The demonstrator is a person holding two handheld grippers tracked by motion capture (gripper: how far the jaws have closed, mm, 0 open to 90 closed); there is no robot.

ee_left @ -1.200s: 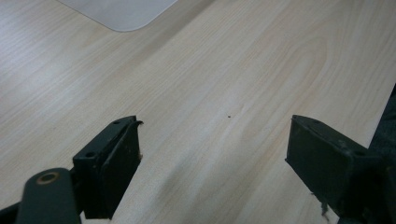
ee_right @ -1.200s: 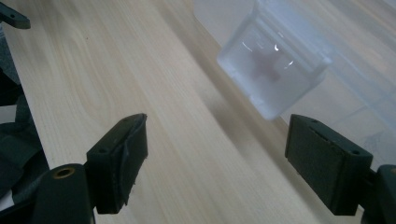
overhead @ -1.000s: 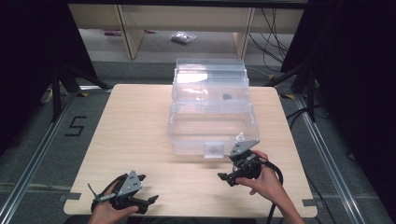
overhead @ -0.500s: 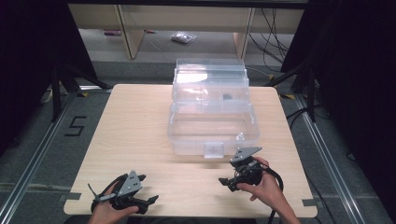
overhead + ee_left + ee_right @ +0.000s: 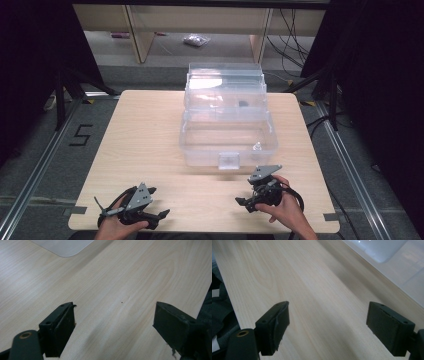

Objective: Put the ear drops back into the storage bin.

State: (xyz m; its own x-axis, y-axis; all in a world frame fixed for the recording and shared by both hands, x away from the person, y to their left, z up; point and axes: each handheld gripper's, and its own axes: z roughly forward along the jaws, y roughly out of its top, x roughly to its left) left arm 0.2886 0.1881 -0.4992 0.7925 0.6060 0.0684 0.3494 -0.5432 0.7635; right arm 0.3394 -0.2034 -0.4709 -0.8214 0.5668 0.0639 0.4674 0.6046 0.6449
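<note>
Table (image 5: 150, 150) of pale wood fills most of my high view, and I take the clear plastic storage box (image 5: 227, 125) on it as my landmark: it stands at the middle toward the far edge, stepped in tiers, lid shut, with a small latch (image 5: 229, 160) on its near wall.

I judge the step in hand to be a reach for that latch. To do it well I would bring one hand-held gripper in low and square to the near wall, so the pads close on the latch tab rather than skid on the smooth plastic.

My right hand-held gripper (image 5: 246, 202) sits just in front of the box's near right corner; its jaws have just been opening and stand wide with nothing between them. My left hand-held gripper (image 5: 161, 214) rests well off to the near left of the box, jaws also wide apart and bare.

Beyond the box, on the floor, lies a small clear bag (image 5: 196, 40) between shelf legs. Inside the box, a small dark item (image 5: 243, 104) shows through the upper tier. Nothing lies between the grippers and the box.
</note>
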